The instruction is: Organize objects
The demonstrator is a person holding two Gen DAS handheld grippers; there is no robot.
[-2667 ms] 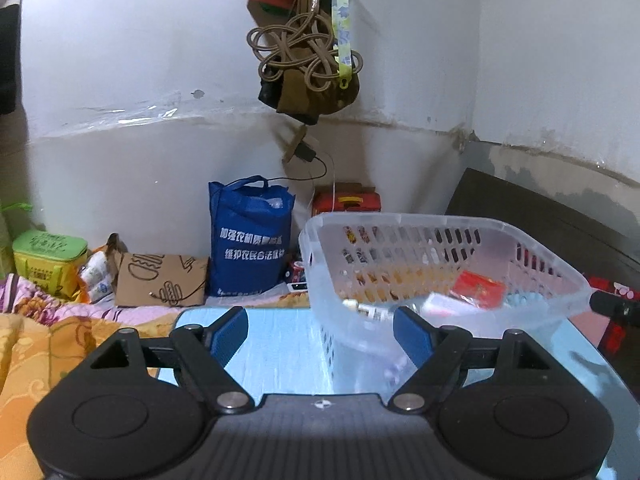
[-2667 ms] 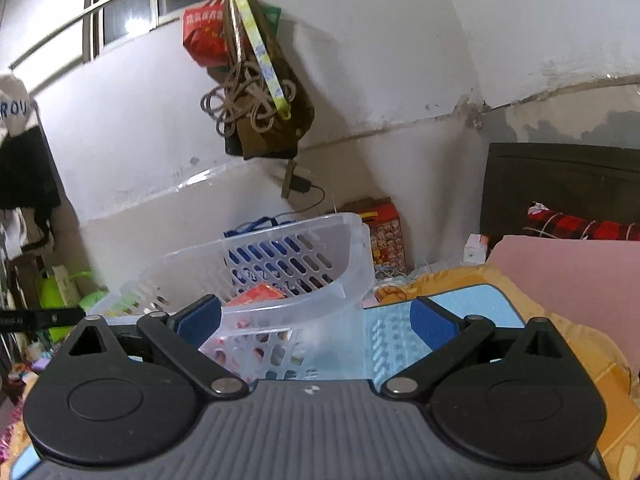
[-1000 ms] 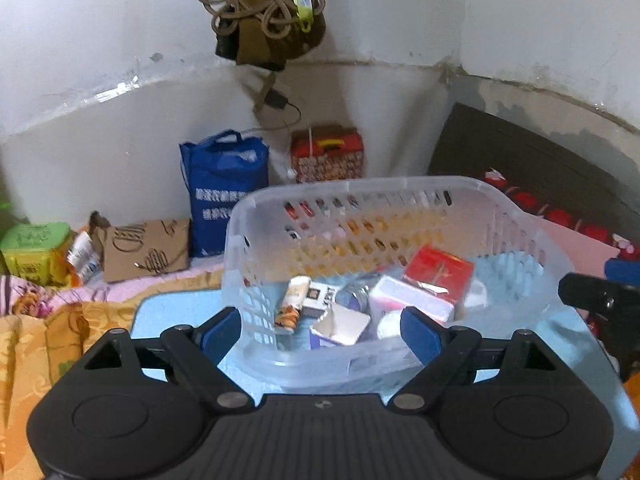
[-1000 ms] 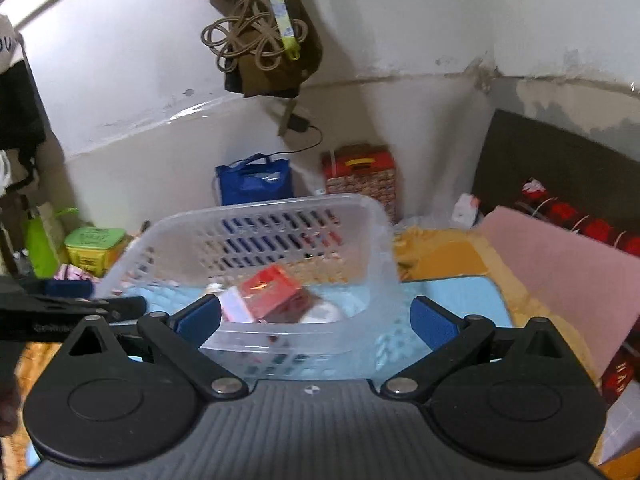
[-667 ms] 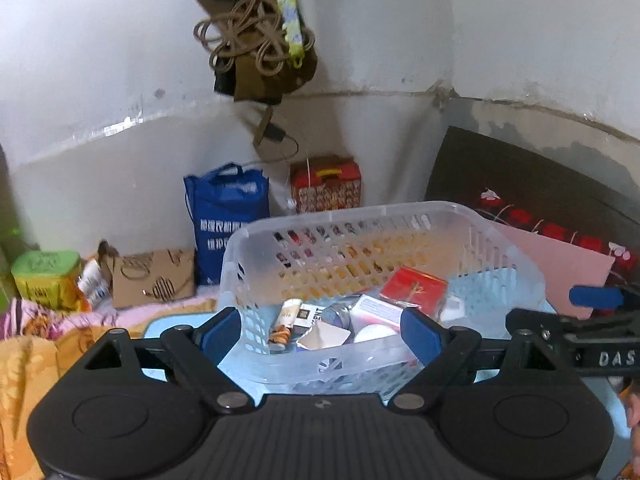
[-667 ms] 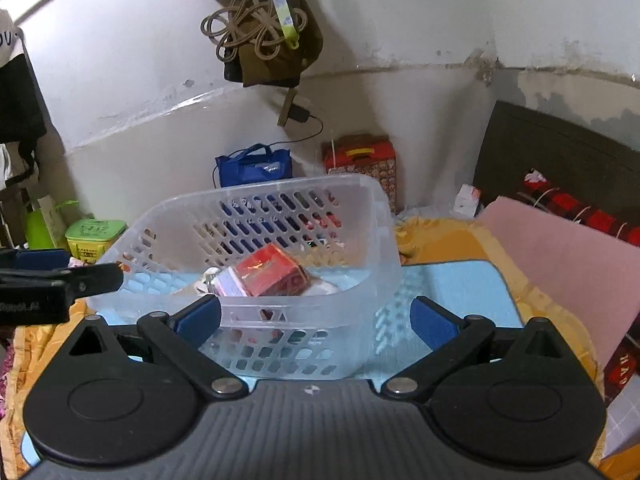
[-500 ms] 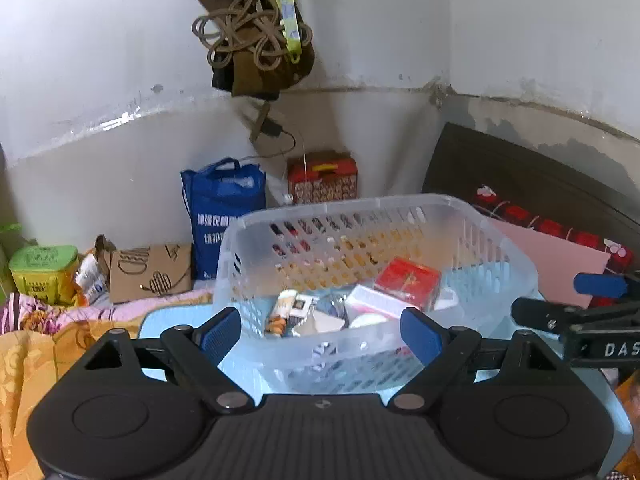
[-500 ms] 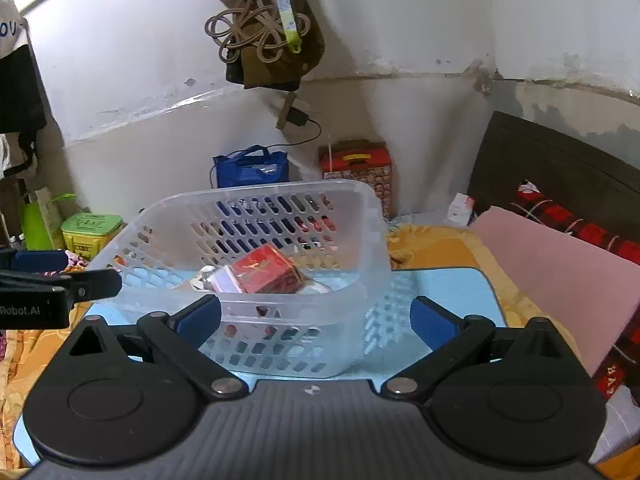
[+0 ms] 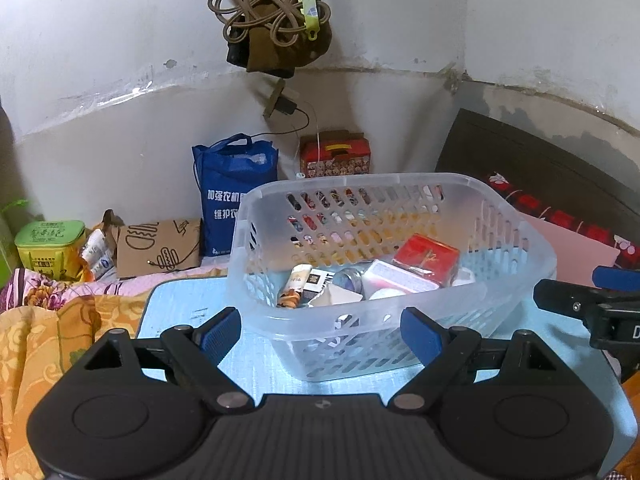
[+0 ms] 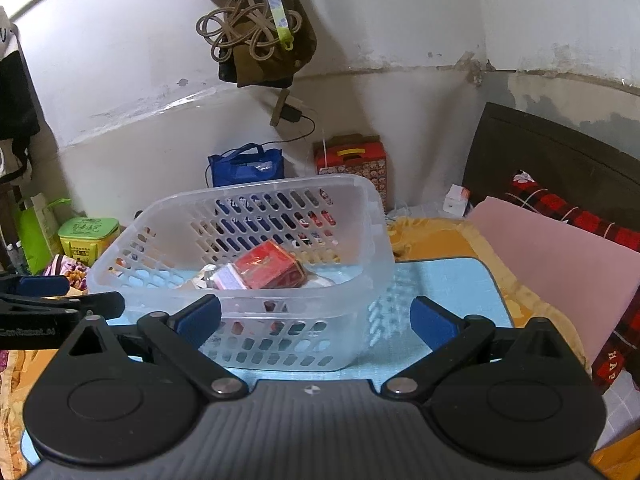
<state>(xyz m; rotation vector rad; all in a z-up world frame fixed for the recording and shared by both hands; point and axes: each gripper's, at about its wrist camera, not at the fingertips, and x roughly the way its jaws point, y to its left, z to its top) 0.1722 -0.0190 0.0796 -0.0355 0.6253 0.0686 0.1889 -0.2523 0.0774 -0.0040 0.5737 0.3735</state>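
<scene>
Clear slotted basket (image 9: 516, 240) sitting on blue mat (image 9: 180, 312), holding red box (image 9: 426, 258), tube (image 9: 294, 284), cartons | left gripper (image 9: 320, 330) and right gripper (image 10: 316, 320) both gaping, gripping nothing | mat around basket showing nothing loose; sorting looking done, or unpacking pending.

Clear slotted basket (image 9: 500, 216) holds a red box (image 9: 427, 258) on a pale blue mat (image 9: 176, 312).
</scene>
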